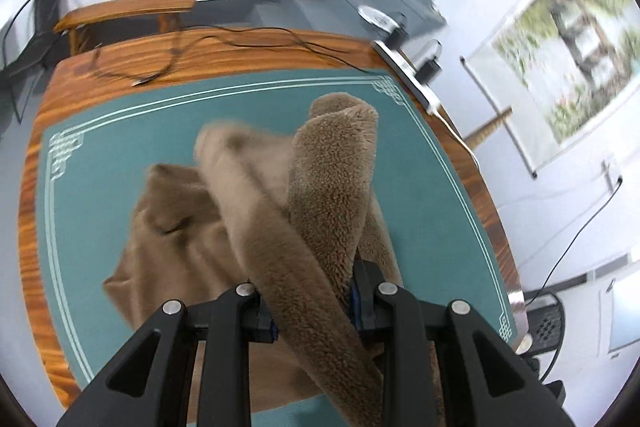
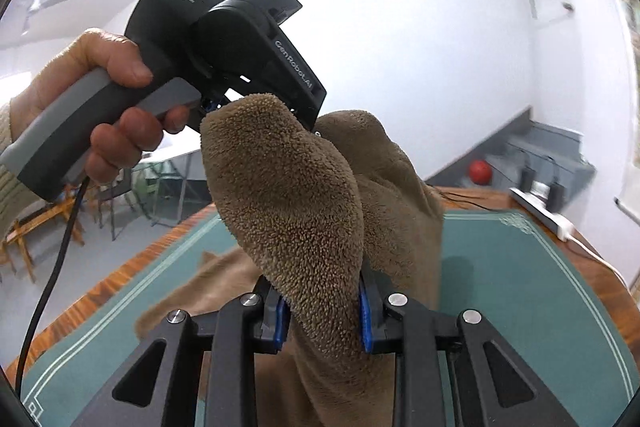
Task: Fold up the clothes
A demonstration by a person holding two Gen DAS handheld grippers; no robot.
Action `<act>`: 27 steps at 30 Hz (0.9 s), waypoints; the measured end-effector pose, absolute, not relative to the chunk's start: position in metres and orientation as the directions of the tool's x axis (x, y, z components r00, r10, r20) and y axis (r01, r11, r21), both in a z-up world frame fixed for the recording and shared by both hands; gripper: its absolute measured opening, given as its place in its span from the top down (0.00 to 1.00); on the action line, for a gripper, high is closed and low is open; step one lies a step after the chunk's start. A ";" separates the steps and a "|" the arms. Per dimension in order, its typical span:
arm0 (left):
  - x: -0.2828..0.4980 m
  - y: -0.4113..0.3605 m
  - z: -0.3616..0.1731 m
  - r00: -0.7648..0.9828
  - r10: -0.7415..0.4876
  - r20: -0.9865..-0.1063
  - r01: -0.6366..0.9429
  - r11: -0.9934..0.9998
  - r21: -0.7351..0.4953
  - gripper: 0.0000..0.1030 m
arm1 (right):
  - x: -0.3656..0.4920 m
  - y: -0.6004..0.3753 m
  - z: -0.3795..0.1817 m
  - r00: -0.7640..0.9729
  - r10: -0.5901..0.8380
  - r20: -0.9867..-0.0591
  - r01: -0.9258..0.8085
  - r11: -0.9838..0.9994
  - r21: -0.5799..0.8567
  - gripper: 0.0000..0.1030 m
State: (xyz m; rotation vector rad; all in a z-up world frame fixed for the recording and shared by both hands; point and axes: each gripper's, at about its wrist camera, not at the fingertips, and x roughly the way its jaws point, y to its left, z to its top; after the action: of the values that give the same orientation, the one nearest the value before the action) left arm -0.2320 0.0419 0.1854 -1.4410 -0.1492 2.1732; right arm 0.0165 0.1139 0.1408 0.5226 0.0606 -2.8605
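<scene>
Brown fleece garment (image 2: 312,211) clamped inside right tool (image 2: 323,319), lifted above mat (image 2: 520,287).

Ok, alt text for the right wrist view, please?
The right gripper pinches a fold of brown fleece garment lifted over a green mat. Ahead, a hand holds the left gripper, also clamped on the fleece.

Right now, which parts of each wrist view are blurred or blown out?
Left wrist: the left fold of the fluffy brown fleece garment and the wall picture are motion-smeared; fleece at the left claw is sharp. Right wrist: fleece sharp; white wall overexposed; fisheye bends the green mat's border.
</scene>
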 end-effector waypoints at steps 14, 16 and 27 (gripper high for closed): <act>-0.228 -0.099 0.076 -0.286 0.565 -0.774 -0.186 -0.825 -0.533 0.73 | 0.001 0.001 0.075 -0.801 -0.308 -0.513 0.418 -0.902 -0.112 0.73; -0.230 -0.100 0.064 -0.283 0.575 -0.768 -0.183 -0.818 -0.545 0.72 | 0.000 -0.003 0.069 -0.787 -0.304 -0.536 0.429 -0.895 -0.121 0.72; -0.217 -0.130 0.043 -0.336 0.570 -0.750 -0.133 -0.817 -0.561 0.24 | 0.029 0.026 0.092 -0.653 -0.561 -0.508 0.601 -0.793 0.104 0.29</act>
State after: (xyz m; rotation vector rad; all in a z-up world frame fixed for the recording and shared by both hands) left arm -0.2169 -0.1303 0.0432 -1.4686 -0.5681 2.1855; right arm 0.0288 0.0262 0.0916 0.7014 0.0966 -2.3877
